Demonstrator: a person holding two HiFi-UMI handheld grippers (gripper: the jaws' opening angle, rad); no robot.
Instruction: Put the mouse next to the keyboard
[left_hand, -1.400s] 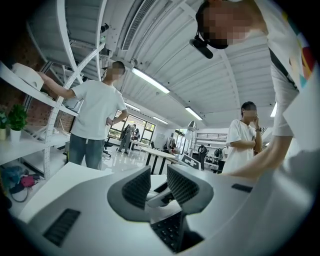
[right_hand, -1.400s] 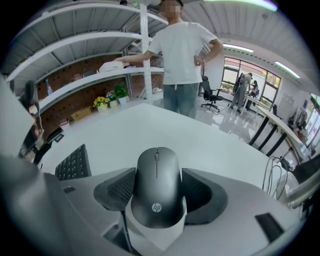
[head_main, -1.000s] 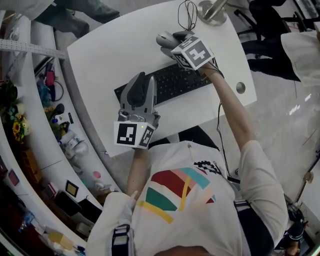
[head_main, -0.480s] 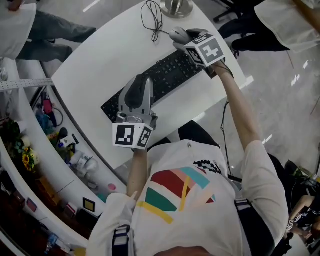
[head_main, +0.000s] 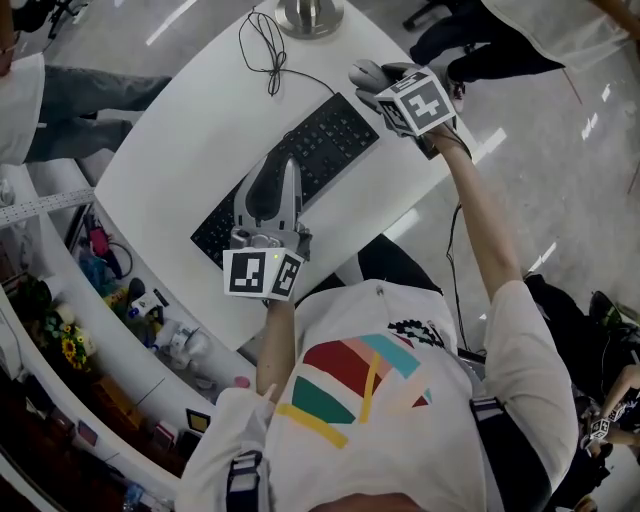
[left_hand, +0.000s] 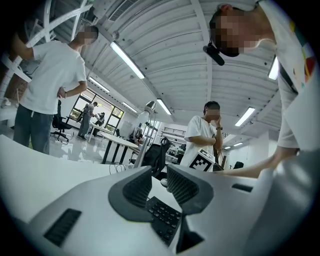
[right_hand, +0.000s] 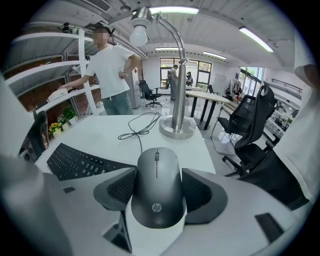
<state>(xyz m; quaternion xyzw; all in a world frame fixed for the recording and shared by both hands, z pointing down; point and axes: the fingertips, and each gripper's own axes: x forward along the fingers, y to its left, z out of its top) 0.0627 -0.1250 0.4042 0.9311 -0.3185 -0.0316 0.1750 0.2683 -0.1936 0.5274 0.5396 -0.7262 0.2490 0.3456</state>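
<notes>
A dark grey mouse (head_main: 366, 72) (right_hand: 157, 186) sits between the jaws of my right gripper (head_main: 380, 78) (right_hand: 157, 172), which is shut on its sides. It is just past the right end of the black keyboard (head_main: 330, 135) (right_hand: 75, 160), near the white table's (head_main: 180, 150) right corner. My left gripper (head_main: 281, 170) (left_hand: 159, 172) hovers over the left half of the keyboard (left_hand: 162, 215). Its jaws stand a narrow gap apart with nothing between them.
A lamp with a round metal base (head_main: 308, 15) (right_hand: 176, 127) stands at the table's far end, its black cable (head_main: 262, 45) looping toward the keyboard. The table edge runs close beside the mouse. Office chairs (right_hand: 250, 130) and standing people (right_hand: 112, 65) are beyond the table.
The head view has swung, so the table sits more to the left. My right gripper and the mouse have shifted from beyond the keyboard's far edge toward its right end. The left gripper stays over the keyboard.
</notes>
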